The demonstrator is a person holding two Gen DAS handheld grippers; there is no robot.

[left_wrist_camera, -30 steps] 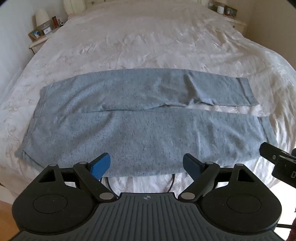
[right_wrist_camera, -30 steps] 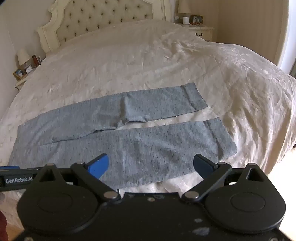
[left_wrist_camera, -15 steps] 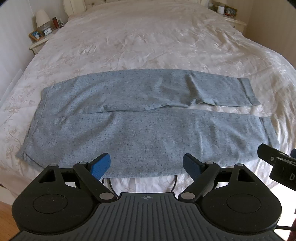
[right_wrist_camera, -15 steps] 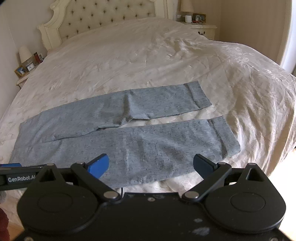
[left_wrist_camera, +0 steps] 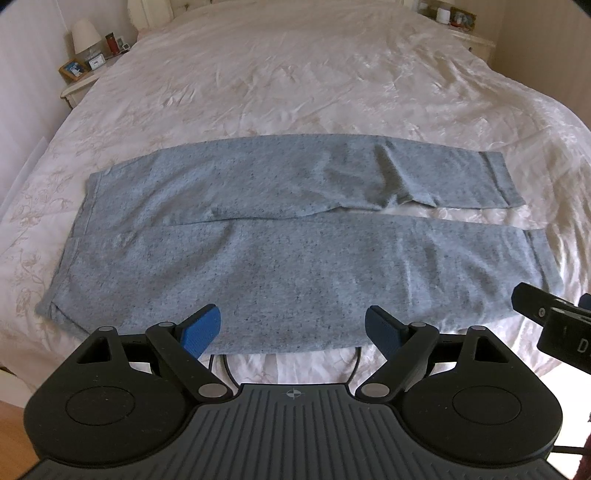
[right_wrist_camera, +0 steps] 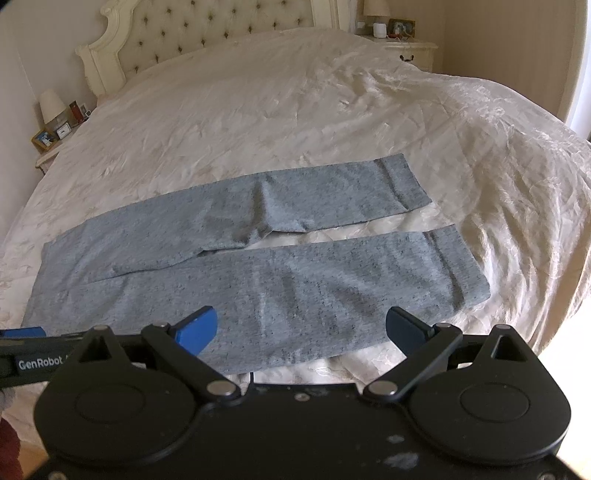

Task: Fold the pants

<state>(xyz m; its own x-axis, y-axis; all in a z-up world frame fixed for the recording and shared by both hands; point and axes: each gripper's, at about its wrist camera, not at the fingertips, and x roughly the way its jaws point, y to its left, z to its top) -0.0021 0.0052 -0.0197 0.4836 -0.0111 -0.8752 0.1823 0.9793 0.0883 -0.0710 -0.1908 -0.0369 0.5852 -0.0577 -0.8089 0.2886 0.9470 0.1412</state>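
Grey speckled pants point(left_wrist_camera: 280, 236) lie flat across a cream bedspread point(left_wrist_camera: 295, 85), waistband to the left, both legs running right, side by side with a narrow gap. The far leg has a crease near its knee. My left gripper point(left_wrist_camera: 292, 328) hovers open above the near leg's front edge, nothing between its blue pads. In the right wrist view the same pants point(right_wrist_camera: 258, 266) spread below my right gripper point(right_wrist_camera: 300, 328), which is also open and empty, over the near leg's lower half. The right tool's black body point(left_wrist_camera: 554, 325) shows at the left view's right edge.
A tufted headboard point(right_wrist_camera: 207, 33) stands at the back. Nightstands with a lamp and photo frames flank the bed at left point(left_wrist_camera: 85, 62) and right point(right_wrist_camera: 402, 40). A black cable point(left_wrist_camera: 225, 365) hangs near the bed's front edge. Bedspread stretches beyond the pants.
Both views have shifted slightly, so the pants sit a little lower and farther right in the right wrist view. The pants themselves have not moved, and both grippers stay open.
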